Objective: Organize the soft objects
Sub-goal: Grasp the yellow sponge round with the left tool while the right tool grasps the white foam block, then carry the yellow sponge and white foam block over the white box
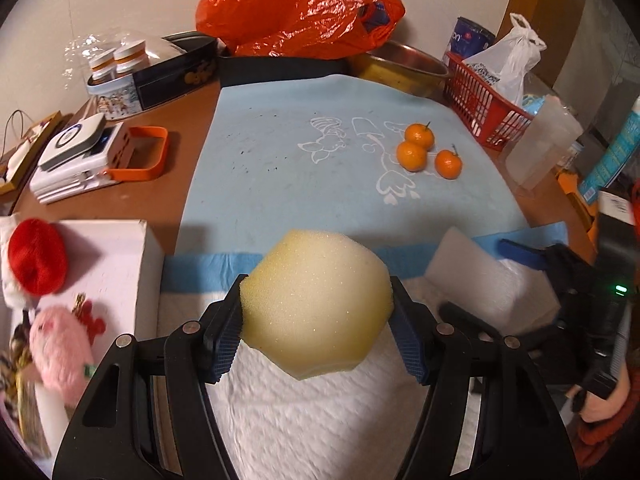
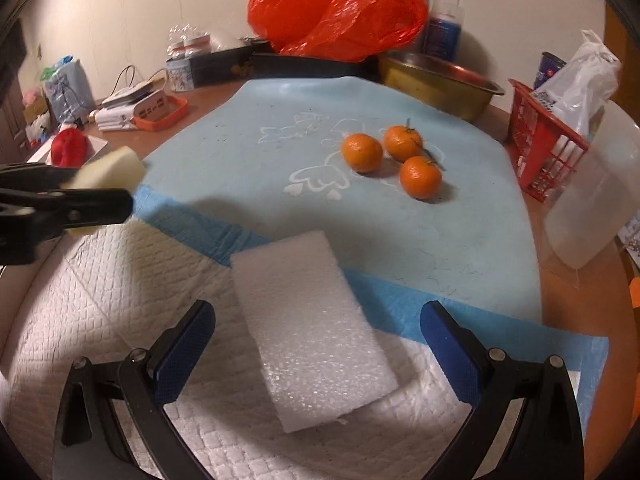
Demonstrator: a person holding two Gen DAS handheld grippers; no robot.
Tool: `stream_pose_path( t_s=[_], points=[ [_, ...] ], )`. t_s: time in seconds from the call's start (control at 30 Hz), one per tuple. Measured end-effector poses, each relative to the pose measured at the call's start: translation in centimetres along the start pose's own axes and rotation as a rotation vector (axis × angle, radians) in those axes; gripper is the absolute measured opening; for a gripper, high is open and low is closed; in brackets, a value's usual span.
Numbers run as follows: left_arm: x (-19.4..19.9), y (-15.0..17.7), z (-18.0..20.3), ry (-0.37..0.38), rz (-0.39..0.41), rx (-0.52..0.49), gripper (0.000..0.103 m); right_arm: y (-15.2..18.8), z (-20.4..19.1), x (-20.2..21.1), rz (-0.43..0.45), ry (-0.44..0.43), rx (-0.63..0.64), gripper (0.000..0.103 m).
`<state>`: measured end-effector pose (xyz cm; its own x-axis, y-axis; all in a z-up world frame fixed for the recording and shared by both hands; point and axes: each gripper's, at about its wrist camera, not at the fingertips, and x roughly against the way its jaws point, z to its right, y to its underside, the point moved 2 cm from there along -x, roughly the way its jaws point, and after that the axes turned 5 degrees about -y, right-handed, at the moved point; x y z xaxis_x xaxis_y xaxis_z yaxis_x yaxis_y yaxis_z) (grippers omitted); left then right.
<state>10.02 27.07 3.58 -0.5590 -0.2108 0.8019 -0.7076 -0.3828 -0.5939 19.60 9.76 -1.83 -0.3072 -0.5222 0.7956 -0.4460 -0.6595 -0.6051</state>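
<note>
Our left tongs (image 1: 318,330) are clenched on the yellow sponge (image 1: 316,304), and the blue pads press into both of its sides so it does not drop. We hold it up over the white quilted pad (image 1: 320,420), and we think it is going to the white box (image 1: 120,248) on the left, where soft things already sit. In that box we can see one red fuzzy ball (image 1: 37,256) and one pink plush toy (image 1: 60,344). Our right tongs (image 2: 316,344) are spread wide and hold nothing. They hang around the near end of the white foam block (image 2: 308,332), which lies flat on the pad, so we think it is the next thing to grab. We count one sponge, one foam block and three oranges (image 2: 394,160). The oranges sit close together on the light blue mat (image 2: 248,200) on the tabletop (image 1: 192,152), far from our tongs.
</note>
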Motion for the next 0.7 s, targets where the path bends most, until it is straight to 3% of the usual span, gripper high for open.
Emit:
stream_pose_path(
  t_s=[0.13, 0.17, 0.37, 0.57, 0.7],
  points=[
    [2.0, 1.1, 0.6, -0.004, 0.020, -0.005, 0.066, -0.2, -0.3, -0.2, -0.011, -0.013, 0.011, 0.064],
    [2.4, 1.3, 0.6, -0.003, 0.022, -0.005, 0.066, -0.2, -0.3, -0.1, -0.010, -0.018, 0.005, 0.062],
    [5.1, 3.0, 1.2, -0.014, 0.064, -0.012, 0.066, 0.5, -0.4, 2.3, 0.036, -0.039, -0.085, 0.059],
    [9.0, 3.4, 1.5, 0.014, 0.136, -0.021, 0.066, 1.8, -0.6, 10.3, 0.251, -0.067, -0.234, 0.059],
    [11.9, 3.2, 1.4, 0.017, 0.203, -0.041, 0.066, 2.0, -1.6, 15.0, 0.358, -0.055, -0.266, 0.059]
  ],
)
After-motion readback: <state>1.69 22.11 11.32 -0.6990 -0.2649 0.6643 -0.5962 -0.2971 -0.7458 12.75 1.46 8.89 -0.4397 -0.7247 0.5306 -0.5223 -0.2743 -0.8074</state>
